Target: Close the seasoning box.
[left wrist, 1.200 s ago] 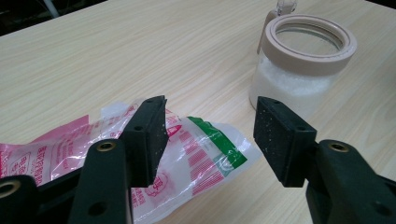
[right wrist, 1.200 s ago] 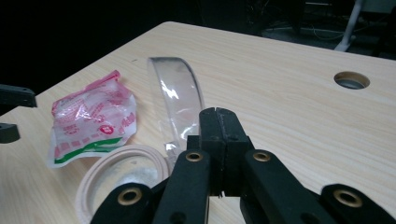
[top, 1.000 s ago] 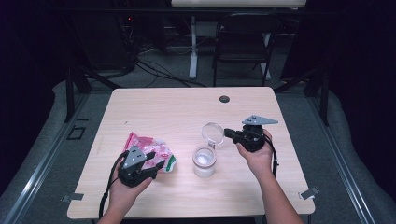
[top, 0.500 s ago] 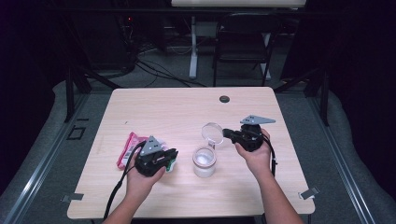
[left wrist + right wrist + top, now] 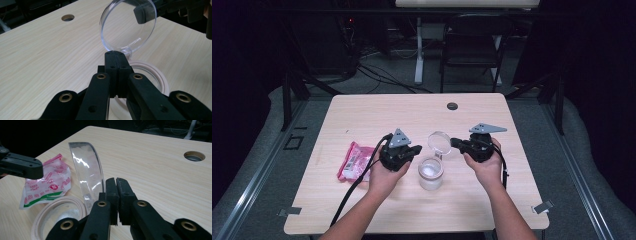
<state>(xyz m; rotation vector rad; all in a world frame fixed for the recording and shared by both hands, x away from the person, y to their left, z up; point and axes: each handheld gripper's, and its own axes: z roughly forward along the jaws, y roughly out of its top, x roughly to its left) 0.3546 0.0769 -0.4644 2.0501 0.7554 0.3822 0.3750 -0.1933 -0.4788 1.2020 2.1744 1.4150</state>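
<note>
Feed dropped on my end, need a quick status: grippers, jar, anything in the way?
Left gripper shut, nothing in it, beside the jar. Right gripper shut on the clear lid, held tilted above the open jar. Pink packet lies off to the left, clear of the jar.

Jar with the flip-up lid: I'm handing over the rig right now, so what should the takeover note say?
Left gripper: fingers have just closed, and nothing can be seen between them. It is poised beside the jar, pointing at it.
Right gripper: shut, with its fingers against the edge of the clear lid. Whether it pinches the lid is unclear.
Things: the jar is at mid-table, and the pink packet lies flat to its left.
Done: the lid stands open.
Left: likely getting the packet's contents into the jar, then closing the lid.
</note>
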